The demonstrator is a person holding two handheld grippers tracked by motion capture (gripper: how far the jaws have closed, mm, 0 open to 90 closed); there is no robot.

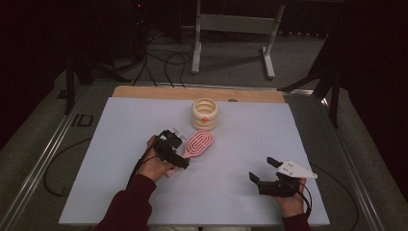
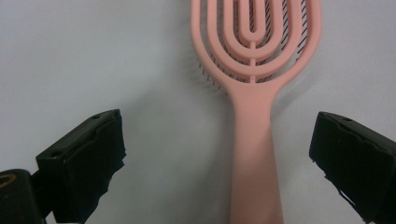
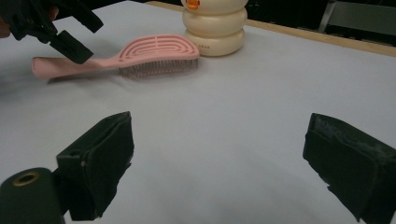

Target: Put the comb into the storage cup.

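Your left gripper sits left of centre in the high view, over the handle end of the pink hairbrush. In the left gripper view the jaws stand wide apart at lower left and lower right, and the brush handle runs up between them, nearer the right jaw, with white surface showing on both sides. Nothing is gripped; neither jaw touches the handle. From the right gripper view, that gripper is at upper left, above the handle, bristles down on the sheet.

The brush head points toward the upper middle of the high view and ends just beside the cream ribbed container. In the right gripper view the head and the container look touching or nearly so; you cannot tell which.

Your right gripper is at lower right of the high view, jaws spread wide, holding nothing. In its own view only bare white sheet lies between the jaws.

Edges: the white sheet covers most of the table, with a wooden strip bare along its far edge. The container stands near that edge. Your right hand is close to the sheet's near edge. Open sheet lies wide at the left, at the right, and between the two grippers.
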